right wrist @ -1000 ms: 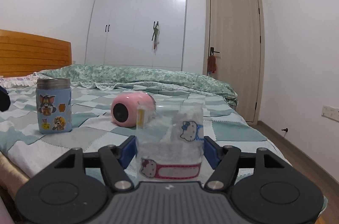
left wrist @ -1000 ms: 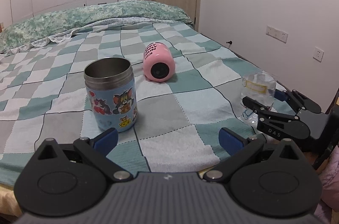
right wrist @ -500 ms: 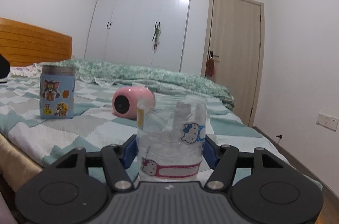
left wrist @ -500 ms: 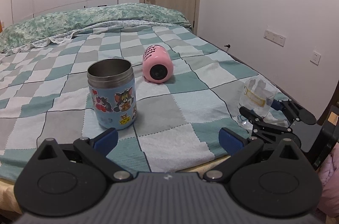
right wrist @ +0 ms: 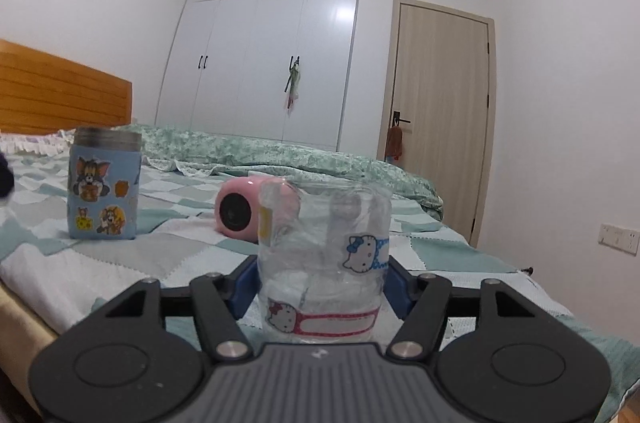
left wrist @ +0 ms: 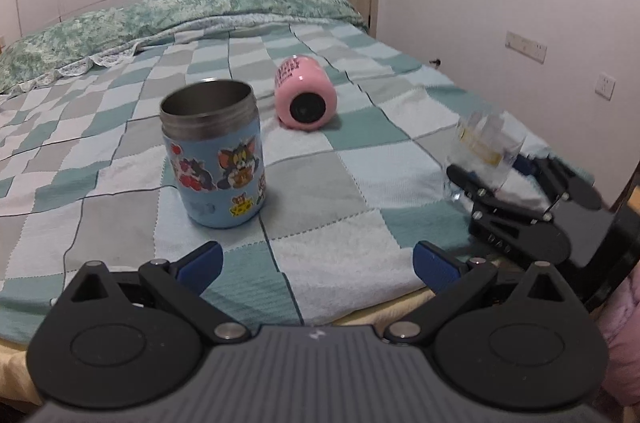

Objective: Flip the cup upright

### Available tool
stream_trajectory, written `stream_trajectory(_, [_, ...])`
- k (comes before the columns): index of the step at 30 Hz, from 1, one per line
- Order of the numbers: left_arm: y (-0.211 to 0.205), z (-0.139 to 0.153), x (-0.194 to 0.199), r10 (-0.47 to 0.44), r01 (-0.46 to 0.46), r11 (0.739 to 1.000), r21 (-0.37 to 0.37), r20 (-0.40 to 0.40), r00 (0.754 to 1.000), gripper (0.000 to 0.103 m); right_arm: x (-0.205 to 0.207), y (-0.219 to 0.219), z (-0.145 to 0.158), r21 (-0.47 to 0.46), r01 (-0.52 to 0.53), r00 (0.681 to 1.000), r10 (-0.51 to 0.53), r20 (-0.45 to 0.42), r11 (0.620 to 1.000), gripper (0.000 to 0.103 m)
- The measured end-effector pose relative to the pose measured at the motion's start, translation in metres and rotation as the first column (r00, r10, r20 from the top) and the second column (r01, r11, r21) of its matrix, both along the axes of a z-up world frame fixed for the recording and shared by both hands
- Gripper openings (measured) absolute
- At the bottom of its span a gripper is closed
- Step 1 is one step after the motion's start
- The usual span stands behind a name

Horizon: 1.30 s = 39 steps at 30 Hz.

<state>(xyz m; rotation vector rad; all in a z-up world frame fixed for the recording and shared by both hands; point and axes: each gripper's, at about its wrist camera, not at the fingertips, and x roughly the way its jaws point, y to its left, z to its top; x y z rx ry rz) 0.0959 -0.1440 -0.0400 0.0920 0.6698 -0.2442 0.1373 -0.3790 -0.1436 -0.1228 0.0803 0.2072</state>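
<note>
A clear glass cup (right wrist: 324, 259) with Hello Kitty stickers stands upright on the bed's near edge, held between the blue pads of my right gripper (right wrist: 322, 287), which is shut on it. In the left wrist view the same cup (left wrist: 482, 153) and the right gripper (left wrist: 500, 183) show at the right. A pink cup (left wrist: 306, 97) lies on its side mid-bed, its base facing me; it also shows in the right wrist view (right wrist: 244, 209). A blue Tom and Jerry steel cup (left wrist: 214, 153) stands upright. My left gripper (left wrist: 316, 263) is open and empty, at the bed's front edge.
The checked blanket (left wrist: 360, 191) covers the bed. A green quilt (left wrist: 180, 11) is bunched at the far end. A wooden headboard (right wrist: 48, 99), white wardrobe (right wrist: 272, 55) and door (right wrist: 440, 127) stand behind. A wall (left wrist: 520, 3) runs along the bed's right side.
The right gripper with the glass cup has shifted slightly and sits lower against the bed edge. The left gripper has drawn back and risen a little. The pink and blue cups have not moved.
</note>
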Motion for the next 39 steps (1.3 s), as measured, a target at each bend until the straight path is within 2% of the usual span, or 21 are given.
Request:
stream_trajectory(1, [-0.001, -0.002, 0.001, -0.008, 0.008, 1.000, -0.004, -0.002, 1.000, 0.103, 0.001, -0.001, 0.000, 0.004, 0.004, 1.000, -0.004, -0.012, 1.000, 0.073])
stream_trajectory(2, [-0.001, -0.003, 0.002, -0.015, 0.015, 1.000, -0.009, -0.004, 1.000, 0.103, 0.000, -0.002, -0.001, 0.006, 0.007, 1.000, -0.007, -0.015, 1.000, 0.086])
stream_trajectory(3, [-0.001, -0.004, 0.002, -0.019, 0.019, 1.000, -0.011, -0.005, 1.000, 0.103, -0.001, -0.002, -0.001, 0.009, 0.009, 1.000, -0.009, -0.006, 1.000, 0.091])
stream_trajectory(8, [-0.003, -0.005, 0.001, -0.024, 0.024, 1.000, -0.010, -0.005, 1.000, 0.103, -0.009, -0.003, 0.005, 0.021, 0.004, 1.000, -0.004, 0.024, 1.000, 0.092])
stream_trajectory(12, [-0.002, 0.004, -0.007, -0.028, 0.029, 0.999, -0.021, 0.019, 0.999, 0.103, -0.023, -0.004, 0.021, 0.039, 0.050, 0.999, -0.050, 0.005, 0.998, 0.103])
stream_trajectory(16, [0.004, 0.020, -0.034, -0.035, 0.039, 0.998, -0.056, 0.080, 0.996, 0.103, -0.060, 0.002, 0.050, 0.071, 0.066, 0.998, -0.067, 0.009, 0.995, 0.103])
stream_trajectory(19, [0.013, 0.030, -0.067, -0.010, 0.025, 0.996, -0.085, 0.165, 0.986, 0.103, -0.097, 0.014, 0.074, 0.104, 0.065, 0.998, -0.066, 0.001, 0.992, 0.103])
stream_trajectory(23, [0.026, 0.039, -0.121, 0.056, -0.027, 0.994, -0.109, 0.275, 0.960, 0.103, -0.150, 0.029, 0.099, 0.151, 0.068, 0.998, -0.065, -0.026, 0.986, 0.103])
stream_trajectory(27, [0.038, 0.040, -0.161, 0.123, -0.088, 0.989, -0.116, 0.344, 0.931, 0.103, -0.189, 0.041, 0.108, 0.182, 0.058, 0.997, -0.048, -0.058, 0.982, 0.103])
stream_trajectory(33, [0.048, 0.045, -0.182, 0.172, -0.130, 0.983, -0.127, 0.417, 0.893, 0.103, -0.203, 0.053, 0.113, 0.165, 0.041, 0.998, -0.033, -0.054, 0.985, 0.103])
stream_trajectory(39, [0.052, 0.044, -0.184, 0.181, -0.134, 0.981, -0.139, 0.416, 0.891, 0.103, -0.202, 0.055, 0.117, 0.161, 0.039, 0.998, -0.031, -0.053, 0.986, 0.103])
